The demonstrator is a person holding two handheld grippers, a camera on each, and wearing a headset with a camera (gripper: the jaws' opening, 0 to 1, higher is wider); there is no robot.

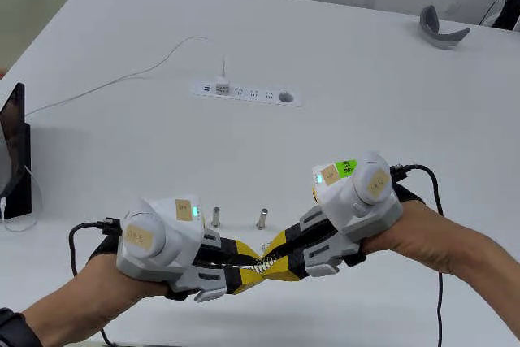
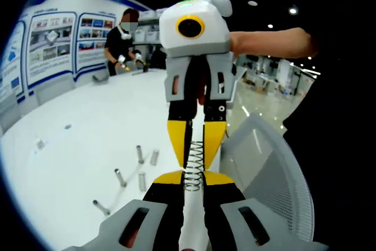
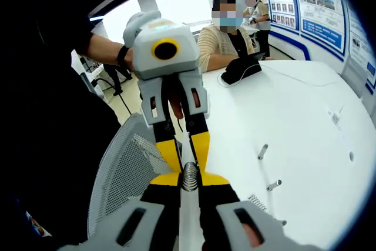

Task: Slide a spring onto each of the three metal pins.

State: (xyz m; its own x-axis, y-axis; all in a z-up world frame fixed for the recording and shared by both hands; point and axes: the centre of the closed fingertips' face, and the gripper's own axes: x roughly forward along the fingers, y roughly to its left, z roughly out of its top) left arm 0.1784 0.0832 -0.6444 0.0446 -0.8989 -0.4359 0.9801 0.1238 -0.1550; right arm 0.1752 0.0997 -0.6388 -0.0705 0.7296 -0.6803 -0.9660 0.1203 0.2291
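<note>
A spring (image 1: 262, 264) is gripped at both ends, the left gripper (image 1: 248, 270) and right gripper (image 1: 276, 251) each closed on it, over the table's (image 1: 366, 103) near edge, seemingly for a handover. Just beyond, metal pins (image 1: 215, 217) stand bare. A power strip (image 1: 244, 93) lies mid-table; display boards (image 2: 53, 39) line the far wall.

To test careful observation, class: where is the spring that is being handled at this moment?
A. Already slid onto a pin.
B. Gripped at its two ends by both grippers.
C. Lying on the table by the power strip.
B: the spring runs from the closed jaws of the left gripper straight into those of the right gripper.
</note>
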